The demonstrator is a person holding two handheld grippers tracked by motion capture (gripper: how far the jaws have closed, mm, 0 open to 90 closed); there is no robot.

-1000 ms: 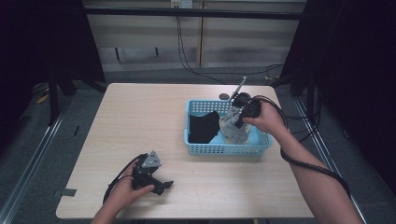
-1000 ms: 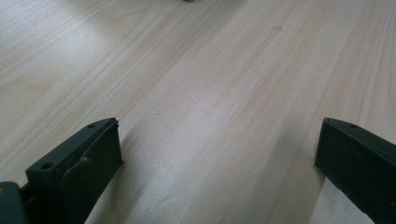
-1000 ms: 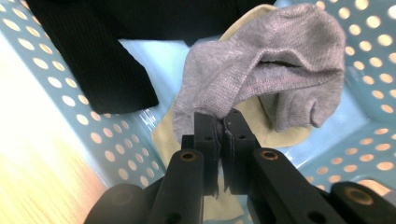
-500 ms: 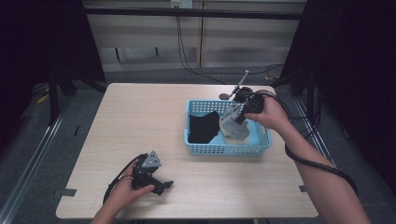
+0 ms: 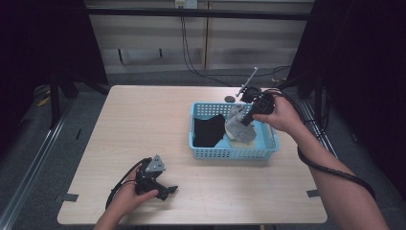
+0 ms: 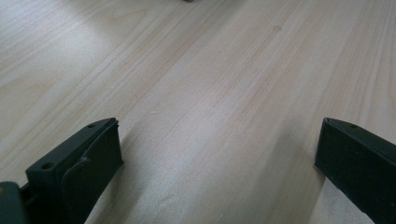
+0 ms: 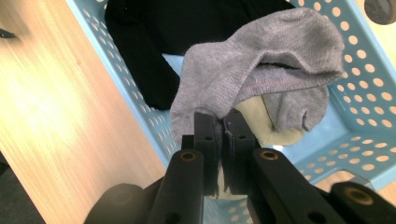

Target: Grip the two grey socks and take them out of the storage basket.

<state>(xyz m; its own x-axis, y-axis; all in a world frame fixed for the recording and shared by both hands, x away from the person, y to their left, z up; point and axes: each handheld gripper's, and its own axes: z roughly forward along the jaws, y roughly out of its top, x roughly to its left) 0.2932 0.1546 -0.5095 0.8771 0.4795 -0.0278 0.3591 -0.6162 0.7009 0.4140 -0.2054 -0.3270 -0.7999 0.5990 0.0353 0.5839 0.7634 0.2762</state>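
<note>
A light blue perforated basket (image 5: 233,153) (image 7: 364,74) sits right of the table's middle. My right gripper (image 5: 243,120) (image 7: 222,122) hangs over it, shut on a grey sock (image 5: 238,125) (image 7: 261,60) that drapes down from the jaws. Under the sock lie a black cloth (image 5: 209,130) (image 7: 154,46) and a cream sock (image 7: 264,125). My left gripper (image 5: 165,190) (image 6: 219,154) rests low on the bare wood near the front left, held by a hand, its jaws wide apart with nothing between them.
A small dark round object (image 5: 230,99) (image 7: 380,9) lies on the table just behind the basket. A thin metal rod (image 5: 249,79) stands at the far edge by a dark device. Cables trail from both grippers. The wooden table (image 5: 143,124) is bare on its left half.
My right gripper has risen with the grey sock, pulling it up out of the basket. The left hand and its gripper have stayed put.
</note>
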